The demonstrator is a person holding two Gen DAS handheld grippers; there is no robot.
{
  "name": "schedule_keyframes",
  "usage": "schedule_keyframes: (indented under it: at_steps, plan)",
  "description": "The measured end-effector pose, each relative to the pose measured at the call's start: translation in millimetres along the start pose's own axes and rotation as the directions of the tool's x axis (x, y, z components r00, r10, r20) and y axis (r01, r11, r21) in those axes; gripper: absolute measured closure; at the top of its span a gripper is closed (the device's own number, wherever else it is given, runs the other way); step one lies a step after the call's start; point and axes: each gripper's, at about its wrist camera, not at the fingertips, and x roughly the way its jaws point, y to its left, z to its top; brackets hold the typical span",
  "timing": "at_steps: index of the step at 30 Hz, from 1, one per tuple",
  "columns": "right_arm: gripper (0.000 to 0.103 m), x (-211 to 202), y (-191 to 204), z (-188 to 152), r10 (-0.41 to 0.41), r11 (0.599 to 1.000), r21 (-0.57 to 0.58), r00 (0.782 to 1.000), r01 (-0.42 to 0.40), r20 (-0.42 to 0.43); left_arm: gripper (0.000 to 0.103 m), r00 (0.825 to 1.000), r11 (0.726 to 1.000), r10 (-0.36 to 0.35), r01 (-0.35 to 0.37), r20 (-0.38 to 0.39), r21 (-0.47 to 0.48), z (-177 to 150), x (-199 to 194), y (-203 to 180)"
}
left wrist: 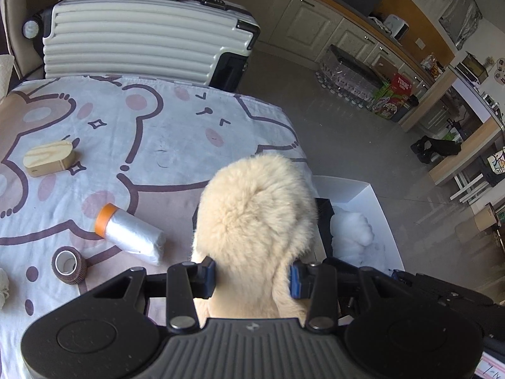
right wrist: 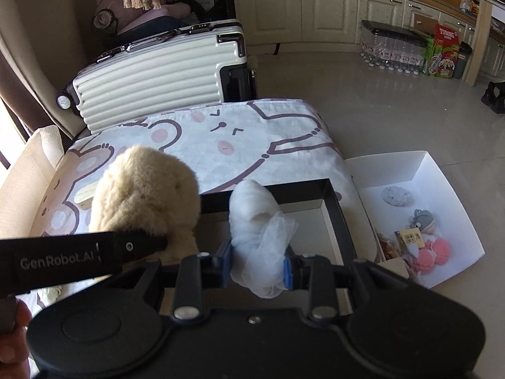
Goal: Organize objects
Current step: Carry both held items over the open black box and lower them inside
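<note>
Left gripper (left wrist: pixel 252 279) is clamped on your fluffy cream plush (left wrist: pixel 252 218); right gripper (right wrist: pixel 257 267) grips the white gauze bundle (right wrist: pixel 257 221) above the black-rimmed box (right wrist: pixel 318 208) ahead. Crowded together, they could snag.

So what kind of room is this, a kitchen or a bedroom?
Probably an open-plan home, kitchen side: cream cabinets under a countertop along the far wall, bottled water packs on the tiled floor, and a white suitcase behind the cartoon-print cloth.
</note>
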Motion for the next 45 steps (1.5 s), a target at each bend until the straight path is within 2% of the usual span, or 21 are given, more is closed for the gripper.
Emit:
schedule_keyframes:
  at_steps: [9, 20, 22, 24, 26, 30, 37, 42, 45]
  plan:
    - [0.071, 26, -25, -4, -0.014, 1.000, 0.021, 0.998, 0.016, -0.061, 0.060, 0.998, 1.000, 0.000, 0.000, -0.066, -0.003, -1, 41, -10]
    - [0.071, 51, -37, -11, -0.001, 1.000, 0.024, 0.992, 0.004, -0.129, 0.060, 0.988, 0.996, 0.068, -0.075, -0.136, -0.046, -3, 74, -4]
    - [0.071, 56, -38, -13, 0.001, 1.000, 0.023, 0.989, 0.003, -0.146, 0.058, 0.987, 0.995, 0.078, -0.085, -0.139, -0.046, -3, 77, -3]
    - [0.071, 60, -37, -15, 0.004, 1.000, 0.022, 0.987, -0.001, -0.158, 0.051, 0.986, 0.996, 0.078, -0.085, -0.149, -0.037, -3, 79, -3]
    - [0.071, 63, -37, -16, 0.008, 1.000, 0.022, 0.986, -0.004, -0.168, 0.050, 0.983, 0.996, 0.077, -0.083, -0.164, -0.033, -3, 80, -4]
    - [0.071, 69, -37, -18, 0.013, 1.000, 0.028, 0.982, -0.008, -0.187, 0.045, 0.985, 0.997, 0.072, -0.077, -0.157, -0.025, -1, 76, -6]
    - [0.071, 77, -36, -20, -0.007, 0.999, 0.046, 0.979, 0.017, -0.203, 0.043, 0.990, 0.997, 0.083, -0.082, -0.112, 0.013, 5, 61, -6]
    - [0.071, 90, -36, -21, -0.034, 0.996, 0.070, 0.976, 0.050, -0.217, 0.041, 0.995, 0.997, 0.075, -0.076, -0.071, -0.008, 13, 45, 6]
    - [0.071, 101, -31, -22, -0.026, 0.996, 0.075, 0.972, 0.045, -0.232, 0.041, 0.993, 0.995, 0.093, -0.095, -0.074, -0.014, 14, 43, 15]
